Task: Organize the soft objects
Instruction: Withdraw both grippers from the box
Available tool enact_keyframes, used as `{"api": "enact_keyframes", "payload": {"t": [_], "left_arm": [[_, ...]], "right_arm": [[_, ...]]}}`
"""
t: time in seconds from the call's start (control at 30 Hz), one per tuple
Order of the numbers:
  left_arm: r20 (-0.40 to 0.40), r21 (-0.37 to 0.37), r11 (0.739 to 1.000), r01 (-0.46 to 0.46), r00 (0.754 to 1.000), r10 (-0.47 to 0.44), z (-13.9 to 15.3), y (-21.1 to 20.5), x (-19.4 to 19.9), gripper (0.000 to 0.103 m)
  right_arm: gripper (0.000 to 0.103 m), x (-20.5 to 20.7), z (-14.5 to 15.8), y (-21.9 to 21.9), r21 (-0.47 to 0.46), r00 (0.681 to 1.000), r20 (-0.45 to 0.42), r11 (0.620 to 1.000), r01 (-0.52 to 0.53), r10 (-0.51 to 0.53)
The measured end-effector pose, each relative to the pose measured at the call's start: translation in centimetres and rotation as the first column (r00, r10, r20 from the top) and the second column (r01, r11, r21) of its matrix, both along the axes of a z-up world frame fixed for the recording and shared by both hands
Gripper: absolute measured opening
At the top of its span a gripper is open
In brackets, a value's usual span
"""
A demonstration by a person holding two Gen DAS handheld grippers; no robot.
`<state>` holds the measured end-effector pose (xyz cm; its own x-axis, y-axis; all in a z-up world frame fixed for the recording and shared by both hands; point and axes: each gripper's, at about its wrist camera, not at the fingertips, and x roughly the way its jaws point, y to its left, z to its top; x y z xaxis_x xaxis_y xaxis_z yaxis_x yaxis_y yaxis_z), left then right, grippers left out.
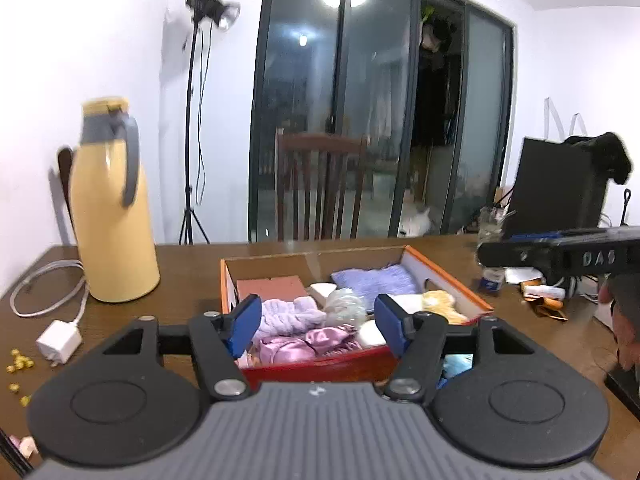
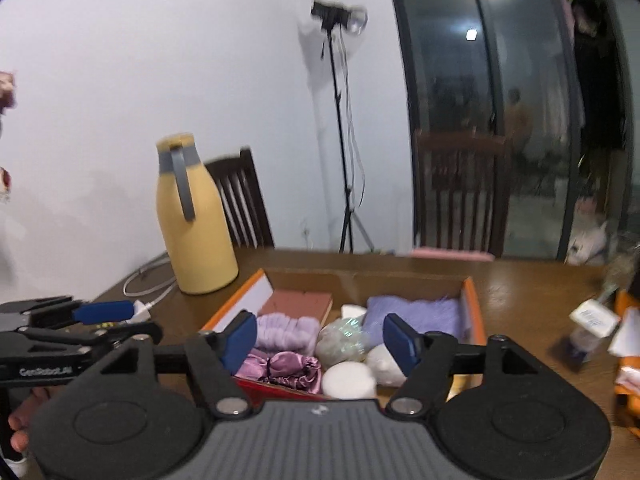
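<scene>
An orange-rimmed cardboard box (image 1: 452, 280) (image 2: 474, 308) sits on the wooden table and holds soft things. Inside are a lilac knitted cloth (image 1: 376, 282) (image 2: 412, 314), a fluffy purple band (image 1: 288, 314) (image 2: 286, 332), a pink satin scrunchie (image 1: 304, 344) (image 2: 288, 368), a shiny wrapped ball (image 1: 344, 304) (image 2: 342, 340), a white puff (image 2: 348, 380), a yellow plush (image 1: 440, 304) and a brown block (image 1: 270, 288). My left gripper (image 1: 318, 326) hovers open over the box's near edge, gripping nothing. My right gripper (image 2: 320, 342) stands beside it, likewise open and empty.
A tall yellow thermos (image 1: 112, 220) (image 2: 196, 232) stands left of the box. A white charger (image 1: 58, 340) with its cable and small gold beads (image 1: 20, 360) lie at the left. A black bag (image 1: 560, 188), a small bottle (image 2: 588, 332) and papers crowd the right. Wooden chairs (image 1: 320, 184) stand behind the table.
</scene>
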<state>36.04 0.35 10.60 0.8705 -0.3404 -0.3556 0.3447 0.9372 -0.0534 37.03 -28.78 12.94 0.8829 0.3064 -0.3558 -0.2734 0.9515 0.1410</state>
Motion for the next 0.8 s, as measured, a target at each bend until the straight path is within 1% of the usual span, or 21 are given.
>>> {"api": "enact_keyframes", "payload": {"t": [0.07,0.13,0.2,0.27,0.37,0.43,0.5,0.63,0.7,0.8], "left_arm": [[0.030,-0.002,1.000,-0.015,0.999,0.015,0.1,0.0,-2.8,0.070],[0.064,0.000,1.000,-0.019,0.998,0.019,0.2,-0.1,-5.5,0.079],[0.080,-0.004,1.000,-0.020,0.997,0.020,0.1,-0.1,-8.0,0.084],[0.092,0.003,1.000,-0.003,0.996,0.003,-0.1,-0.2,-10.1,0.085],[0.113,0.014,1.000,0.008,0.994,-0.009,-0.8,-0.5,-13.3,0.089],[0.116,0.001,1.000,-0.002,0.993,0.002,-1.6,-0.6,-15.4,0.095],[0.109,-0.006,0.999,-0.033,0.993,0.034,-3.0,-0.7,-17.6,0.095],[0.116,-0.012,0.999,-0.053,0.992,0.054,-5.1,-0.7,-21.8,0.096],[0.130,-0.017,0.999,-0.040,0.991,0.041,-5.4,-0.4,-23.9,0.097],[0.168,-0.016,0.999,-0.032,0.985,0.034,-4.8,0.0,-26.2,0.100]], "right_arm": [[0.075,-3.2,0.3,-0.9,-0.001,0.999,0.048,1.000,0.011,-0.011],[0.079,-6.0,0.3,-1.5,-0.006,0.996,0.083,1.000,0.018,-0.018],[0.081,-8.9,0.1,-1.9,-0.010,0.993,0.115,0.999,0.036,-0.035],[0.082,-11.9,-0.3,-2.1,-0.018,0.989,0.142,0.998,0.054,-0.051],[0.085,-15.7,-1.2,-2.0,-0.034,0.984,0.168,0.997,0.062,-0.056],[0.088,-18.3,-2.1,-1.8,-0.042,0.981,0.183,0.997,0.065,-0.056],[0.088,-20.7,-3.2,-1.7,-0.038,0.981,0.186,0.997,0.066,-0.057],[0.089,-24.9,-6.0,-0.9,-0.033,0.981,0.189,0.998,0.060,-0.053],[0.091,-26.9,-7.0,-0.7,-0.022,0.982,0.183,0.999,0.049,-0.044],[0.093,-29.3,-8.0,-0.4,-0.014,0.984,0.177,0.999,0.035,-0.032]]}}
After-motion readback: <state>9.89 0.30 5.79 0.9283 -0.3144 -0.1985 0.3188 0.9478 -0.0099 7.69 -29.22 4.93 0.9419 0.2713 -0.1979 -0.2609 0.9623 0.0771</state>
